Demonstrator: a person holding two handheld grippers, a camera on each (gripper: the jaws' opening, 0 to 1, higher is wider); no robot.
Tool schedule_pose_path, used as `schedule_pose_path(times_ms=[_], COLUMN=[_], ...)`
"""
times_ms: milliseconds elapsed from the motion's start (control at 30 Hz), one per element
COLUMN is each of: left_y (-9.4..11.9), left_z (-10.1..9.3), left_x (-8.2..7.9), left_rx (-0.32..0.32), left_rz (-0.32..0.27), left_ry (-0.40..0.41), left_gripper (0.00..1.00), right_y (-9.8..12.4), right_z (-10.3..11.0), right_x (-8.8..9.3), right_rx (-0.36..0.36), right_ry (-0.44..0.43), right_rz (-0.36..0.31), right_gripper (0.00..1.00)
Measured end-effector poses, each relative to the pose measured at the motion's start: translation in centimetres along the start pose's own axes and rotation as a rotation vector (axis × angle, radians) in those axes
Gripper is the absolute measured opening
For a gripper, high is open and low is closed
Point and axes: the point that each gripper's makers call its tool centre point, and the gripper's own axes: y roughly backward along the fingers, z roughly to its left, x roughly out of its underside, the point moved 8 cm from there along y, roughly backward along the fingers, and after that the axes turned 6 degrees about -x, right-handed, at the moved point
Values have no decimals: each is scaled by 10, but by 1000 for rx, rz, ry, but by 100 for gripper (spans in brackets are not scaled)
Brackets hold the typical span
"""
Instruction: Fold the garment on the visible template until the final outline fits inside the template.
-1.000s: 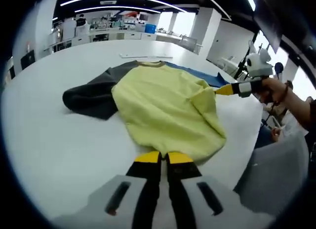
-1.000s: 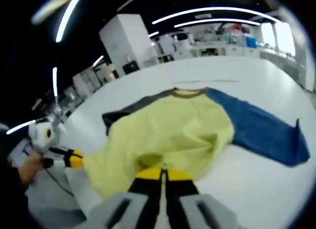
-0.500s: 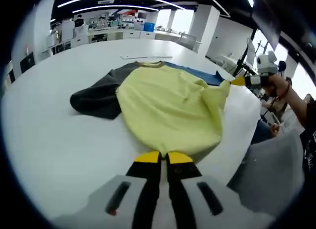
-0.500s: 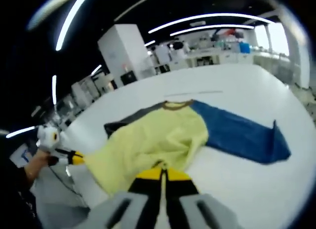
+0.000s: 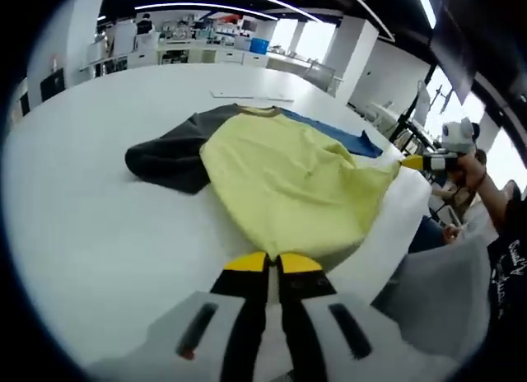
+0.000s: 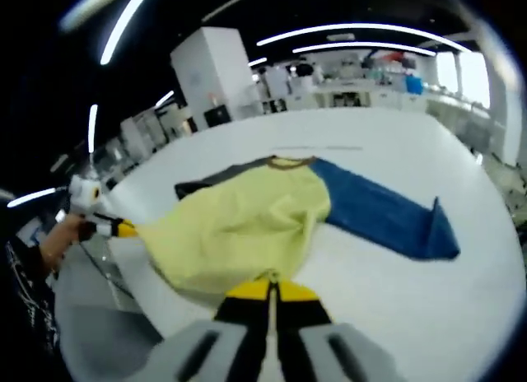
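In the left gripper view, the left gripper (image 5: 272,265) has its yellow-tipped fingers pressed together on the hem of the pale yellow, dark grey and blue fabric garment (image 5: 284,180), which lies on the white round bench (image 5: 90,225) toward its near edge. The right gripper (image 5: 424,161), held in a hand (image 5: 471,170) beyond the bench's edge, pulls a hem corner taut; its fingers grip the cloth. A grey sleeve spreads one way, a blue sleeve the other.

In the right gripper view, the right gripper's fingers sit closed on the yellow hem. The blue sleeve lies flat across the bench. A thin pale strip (image 6: 317,148) lies beyond the collar.
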Motion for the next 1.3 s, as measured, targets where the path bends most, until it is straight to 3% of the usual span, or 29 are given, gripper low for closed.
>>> schedule_pose_path(times_ms=[267, 533, 867, 1200, 1300], left_y=[2, 4, 6, -4, -2], left_z=[6, 9, 10, 11, 12], left_x=[3, 8, 11, 30, 32], left_rx=[-16, -22, -15, -59, -71], left_rz=[25, 48, 86, 157, 169], left_ry=[-22, -1, 8, -31, -49], left_gripper=[0, 0, 0, 1, 5], right_y=[10, 13, 18, 8, 12], right_z=[-2, 1, -3, -5, -4], right_x=[19, 44, 57, 77, 83], right_rx=[2, -1, 63, 50, 33], right_ry=[9, 50, 100, 58, -15], right_rz=[43, 132, 190, 214, 254], right_gripper=[0, 0, 0, 0, 0])
